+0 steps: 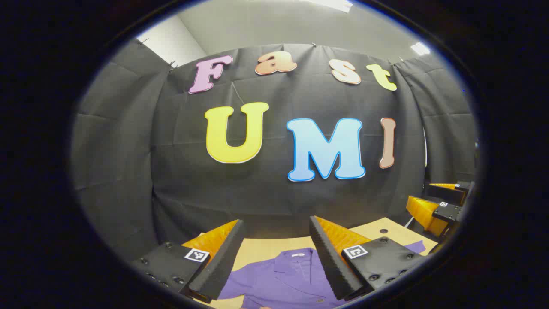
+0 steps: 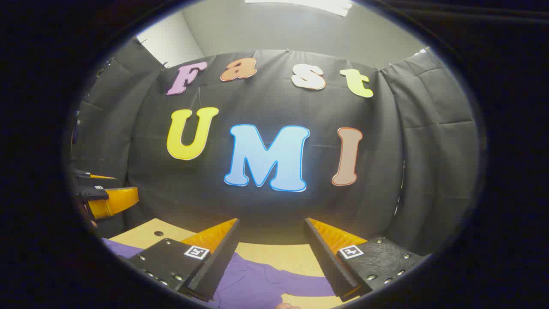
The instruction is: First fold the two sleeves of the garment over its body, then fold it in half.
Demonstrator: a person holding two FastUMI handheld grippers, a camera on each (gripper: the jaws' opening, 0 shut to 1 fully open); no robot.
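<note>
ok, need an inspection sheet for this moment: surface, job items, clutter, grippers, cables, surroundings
Surface: light wooden table with a small round hole near its far right corner.
Job's things: purple garment lies spread on the table, collar towards the wall; one sleeve stretches out flat, not yet folded over the body.
Clutter: nothing seen.
Grippers: left gripper open, raised above the garment's collar area, holding nothing. Right gripper open, above the garment near the sleeve, holding nothing. Neither touches the fabric.
Cables: nothing seen.
Surroundings: black cloth booth wall behind the table, grey ceiling with light panels above.
</note>
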